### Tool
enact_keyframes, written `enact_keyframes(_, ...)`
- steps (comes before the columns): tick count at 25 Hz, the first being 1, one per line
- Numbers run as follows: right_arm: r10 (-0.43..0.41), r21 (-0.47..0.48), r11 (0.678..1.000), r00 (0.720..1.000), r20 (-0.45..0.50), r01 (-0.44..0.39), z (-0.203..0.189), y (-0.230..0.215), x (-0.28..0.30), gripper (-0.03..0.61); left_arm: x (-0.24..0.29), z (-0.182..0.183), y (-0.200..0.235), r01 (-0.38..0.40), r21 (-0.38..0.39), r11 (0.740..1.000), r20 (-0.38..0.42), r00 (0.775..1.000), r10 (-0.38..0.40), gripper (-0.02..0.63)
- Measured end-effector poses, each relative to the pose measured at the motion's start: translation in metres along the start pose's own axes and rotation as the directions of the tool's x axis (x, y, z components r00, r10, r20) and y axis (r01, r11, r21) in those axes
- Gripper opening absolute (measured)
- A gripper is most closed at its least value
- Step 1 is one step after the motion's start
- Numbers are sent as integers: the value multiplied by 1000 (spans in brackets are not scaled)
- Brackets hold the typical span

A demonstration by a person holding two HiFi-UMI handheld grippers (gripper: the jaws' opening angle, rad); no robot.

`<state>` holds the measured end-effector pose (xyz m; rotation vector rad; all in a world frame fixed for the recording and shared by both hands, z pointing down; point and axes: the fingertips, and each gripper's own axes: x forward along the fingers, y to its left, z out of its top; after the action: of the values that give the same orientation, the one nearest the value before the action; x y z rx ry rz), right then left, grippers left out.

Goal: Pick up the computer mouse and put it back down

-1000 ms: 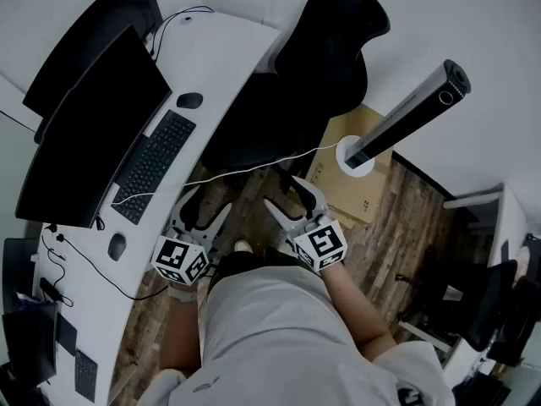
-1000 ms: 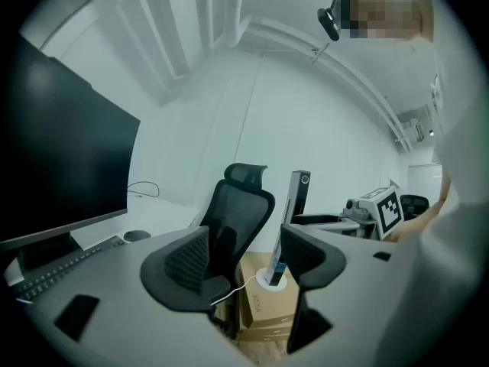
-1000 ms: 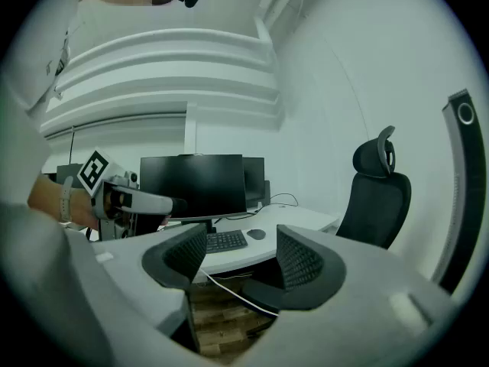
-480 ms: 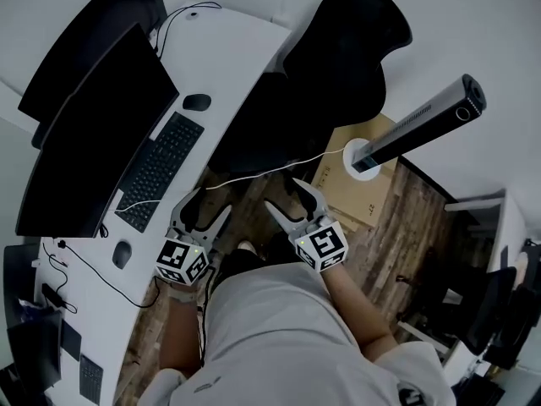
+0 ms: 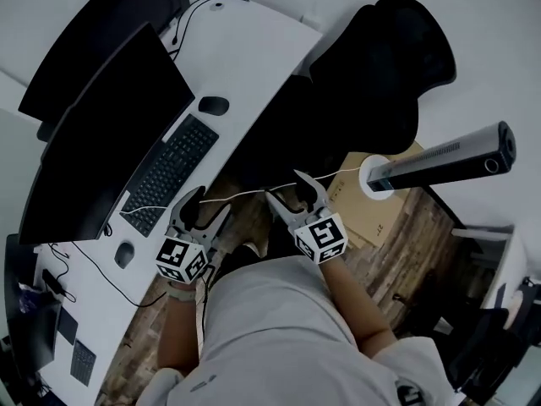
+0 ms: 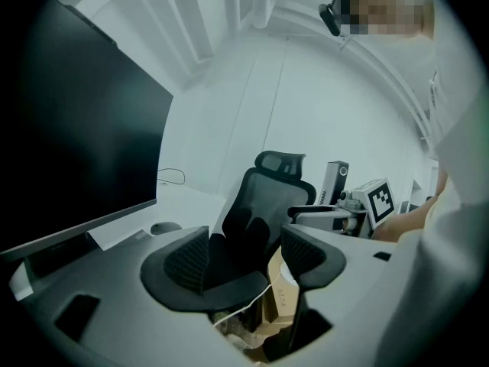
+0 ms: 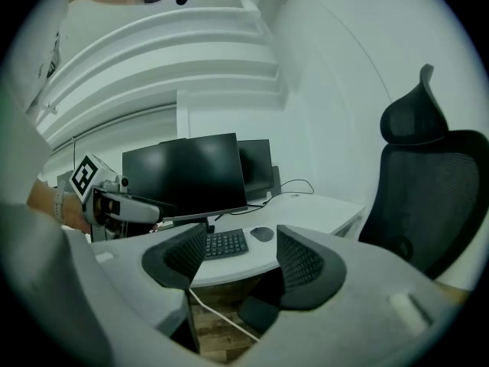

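A dark computer mouse (image 5: 213, 106) lies on the white desk (image 5: 254, 53) just beyond the far end of the black keyboard (image 5: 169, 172); it also shows in the right gripper view as the mouse (image 7: 262, 234) and in the left gripper view as the mouse (image 6: 165, 228). My left gripper (image 5: 203, 207) hangs open over the floor at the desk's near edge, nothing between its jaws. My right gripper (image 5: 297, 191) is open too, held beside it, well short of the mouse.
A black monitor (image 5: 101, 134) stands behind the keyboard, a second screen (image 5: 76, 32) behind it. A black office chair (image 5: 372, 66) sits close to the desk. A white cable (image 5: 279, 184) runs to a grey tower device (image 5: 448, 159) over a cardboard box (image 5: 372, 210). Another mouse (image 5: 124, 255) lies on the desk's near part.
The view has shifted so the desk, chair and tower device sit lower and to the right. Both grippers stay open and keep roughly the same place in front of me.
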<state>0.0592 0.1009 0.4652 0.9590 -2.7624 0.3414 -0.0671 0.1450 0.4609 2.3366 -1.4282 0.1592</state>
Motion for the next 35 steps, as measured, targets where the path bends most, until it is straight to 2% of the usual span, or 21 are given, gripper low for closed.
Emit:
enact_keyframes(5,95,12,995,995,-16,-94,16,-38,55,288,37,19,26,-82,-18,996,-19,996,82,291)
enact_keyframes(11,235,19,972,969,-74,-234,21,-62,115,287,66,38,52,-198,-38,979,-43,980,196,291)
enact_keyframes(14,290,-6,956,951,-108,-293,19,-72,140,288,74,43,65,-275,-59,960,-47,961,272,291)
enact_keyframes(18,357,-46,929,924,-136,-366,17,-84,171,288,77,45,77,-382,-70,921,-56,924,379,291)
enact_keyframes(22,387,-75,911,904,-181,-406,10,-91,199,288,78,44,86,-447,-98,889,-58,894,444,291)
enact_keyframes(28,414,-111,886,876,-249,-450,-6,-94,244,288,74,37,99,-497,-123,859,-80,868,491,291)
enact_keyframes(32,406,-142,875,861,-307,-463,-19,-91,271,288,64,29,113,-512,-150,846,-97,859,502,291)
enact_keyframes(35,389,-158,874,857,-339,-459,-29,-89,290,292,60,26,126,-507,-182,843,-98,862,497,291)
